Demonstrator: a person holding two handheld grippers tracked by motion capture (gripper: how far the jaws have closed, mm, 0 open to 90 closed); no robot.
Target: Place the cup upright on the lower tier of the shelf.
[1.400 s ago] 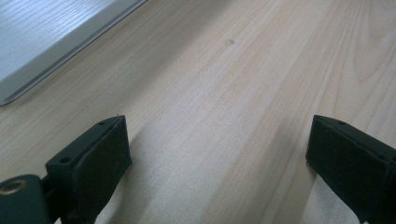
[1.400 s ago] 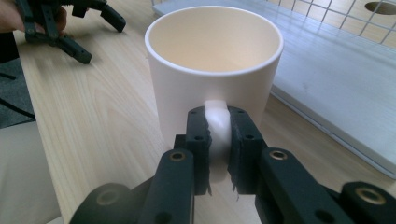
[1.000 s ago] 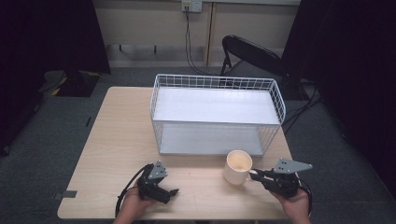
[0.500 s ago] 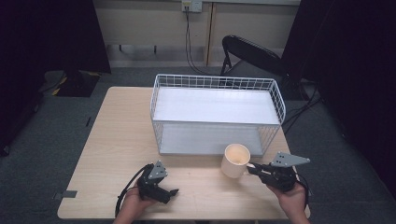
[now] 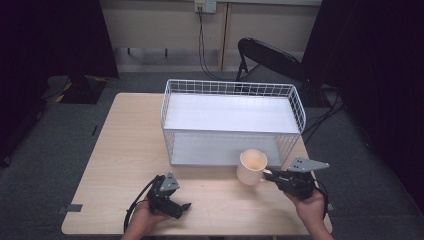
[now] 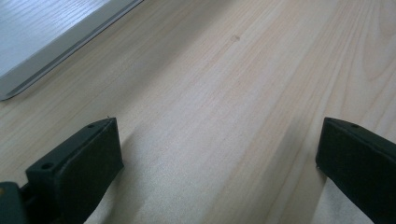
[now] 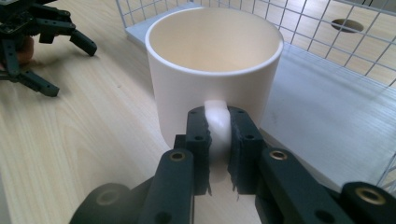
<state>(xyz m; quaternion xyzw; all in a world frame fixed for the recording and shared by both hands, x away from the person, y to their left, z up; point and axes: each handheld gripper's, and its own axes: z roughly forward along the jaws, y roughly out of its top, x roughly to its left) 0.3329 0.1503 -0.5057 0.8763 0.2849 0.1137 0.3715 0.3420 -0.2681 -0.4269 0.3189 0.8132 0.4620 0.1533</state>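
Mug (image 5: 251, 167) now nearer the wire basket (image 5: 232, 89) than a second ago, handle pinched by right hand-held gripper (image 5: 270, 175), apparently lifted off the worktop (image 5: 125, 135). Probably heading into basket. Left hand-held gripper (image 5: 184, 206) idle, spread wide.

- The high view is soft and low in detail; the bench (image 5: 125, 150) is evenly lit from above, and the room around it falls into near black.
- In the left gripper view, soft shadows lie under both jaws of the left claw (image 6: 219, 154); the jaws are blurred.
- In the right gripper view, the mug (image 7: 215, 70) ahead of the right claw (image 7: 218, 140) is sharp, with no glare, while the claw's near base is out of focus.
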